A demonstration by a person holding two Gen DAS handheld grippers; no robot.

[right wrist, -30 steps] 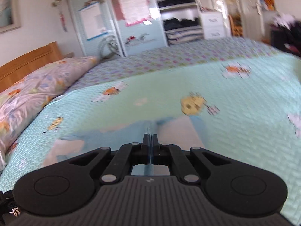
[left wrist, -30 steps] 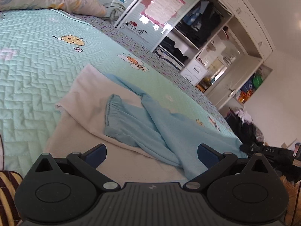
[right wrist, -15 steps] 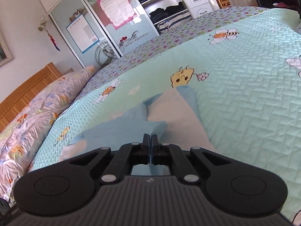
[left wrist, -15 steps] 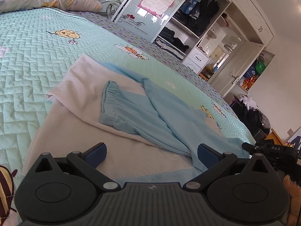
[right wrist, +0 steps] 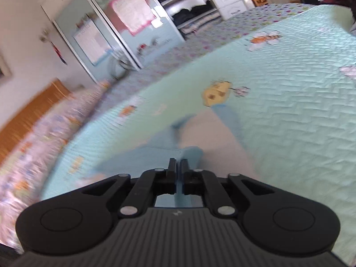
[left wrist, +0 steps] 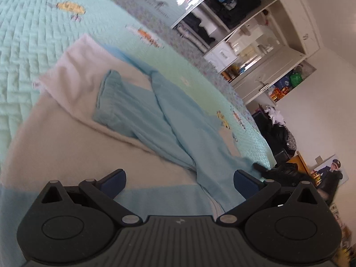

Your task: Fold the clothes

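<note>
Your garment [left wrist: 138, 120], a pale cream top with light blue sleeves and trim, lies spread on the quilted bed cover [left wrist: 33, 44], and the fold looks roughly at its middle stage. Both blue sleeves [left wrist: 124, 109] are already laid in across the cream body, crossing each other near the centre, and the far cream edge looks turned in as well. What seems left is to bring the bottom hem [left wrist: 155, 195], the blue band closest to your left tool, up over the rest, and then halve the bundle if you want it compact.

Your left gripper [left wrist: 179, 181] hangs just above that near hem with its jaws spread wide and nothing between the blue pads, so it grips nothing.

Your right gripper [right wrist: 178, 166] sits low over the opposite side of the top. Its jaws have just been opening: a narrow gap shows between the fingers, with a strip of blue cloth [right wrist: 179, 191] still lying in it. The picture is too blurred to say whether the pads press on that cloth at all; I judge you are letting the sleeve go onto the body.

Once that cloth drops free, both tools are clear to take the hem corners.
</note>
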